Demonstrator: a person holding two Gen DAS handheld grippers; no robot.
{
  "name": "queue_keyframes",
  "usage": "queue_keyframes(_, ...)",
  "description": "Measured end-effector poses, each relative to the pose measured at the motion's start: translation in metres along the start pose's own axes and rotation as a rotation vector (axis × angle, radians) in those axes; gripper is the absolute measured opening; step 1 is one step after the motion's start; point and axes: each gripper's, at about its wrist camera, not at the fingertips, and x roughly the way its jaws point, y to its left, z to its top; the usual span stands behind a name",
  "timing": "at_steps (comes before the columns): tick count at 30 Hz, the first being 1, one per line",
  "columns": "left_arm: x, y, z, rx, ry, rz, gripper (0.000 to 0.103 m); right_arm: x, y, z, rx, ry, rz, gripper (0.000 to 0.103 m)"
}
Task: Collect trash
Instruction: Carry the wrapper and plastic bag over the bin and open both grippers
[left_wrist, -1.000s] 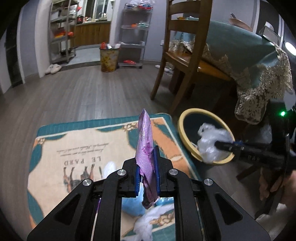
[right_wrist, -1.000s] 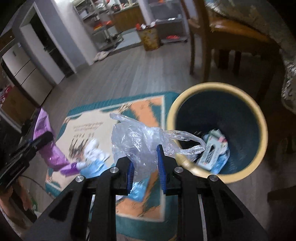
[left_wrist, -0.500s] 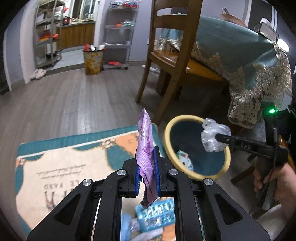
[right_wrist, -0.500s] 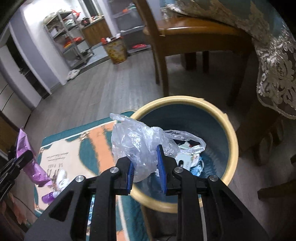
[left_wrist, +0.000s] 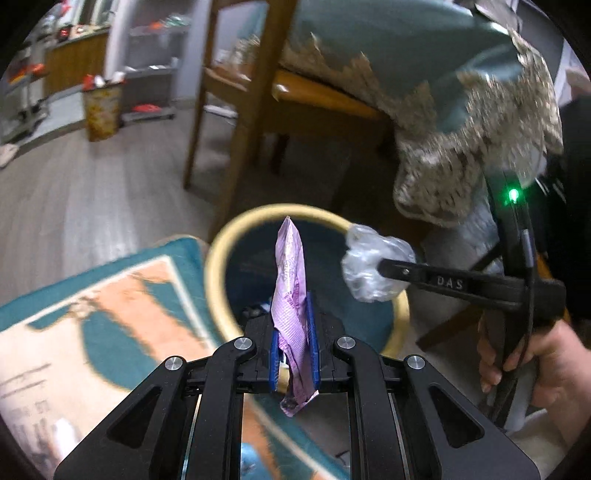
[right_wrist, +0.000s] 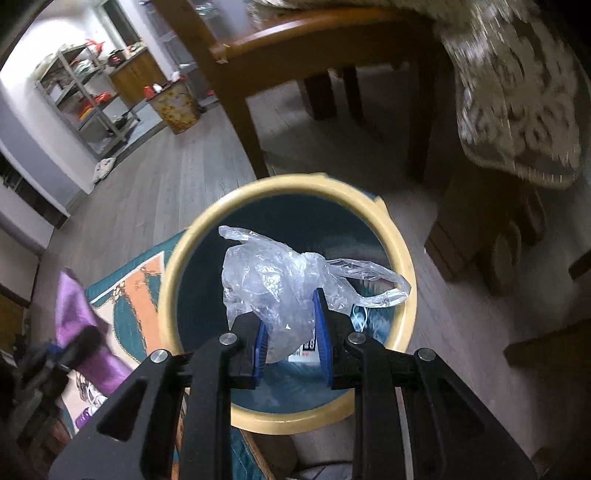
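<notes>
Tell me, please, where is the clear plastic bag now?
The clear plastic bag is clamped in the right gripper, above the open mouth of the yellow-rimmed bin, in the middle of the right wrist view.

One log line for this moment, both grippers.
left gripper: shut on purple wrapper | right gripper: shut on plastic bag | both over bin | nothing dropped yet

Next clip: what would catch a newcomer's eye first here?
A purple wrapper stands upright, pinched in the left gripper. A crumpled clear plastic bag is clamped in the right gripper. Both hang over the open yellow-rimmed bin beside the rug.
</notes>
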Motion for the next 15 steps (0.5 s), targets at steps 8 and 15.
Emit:
queue_keyframes(8, 0.047, -0.003, -0.006, 0.01, 0.048, -0.007, 0.016, 0.005, -0.004, -0.004, 0.027, 0.014, 0.002, 0.025)
queue_keyframes(15, 0.044, 0.005, -0.002, -0.01, 0.014, 0.015, 0.061, 0.001, -0.006, 0.0, 0.04, -0.032, 0.009, 0.054)
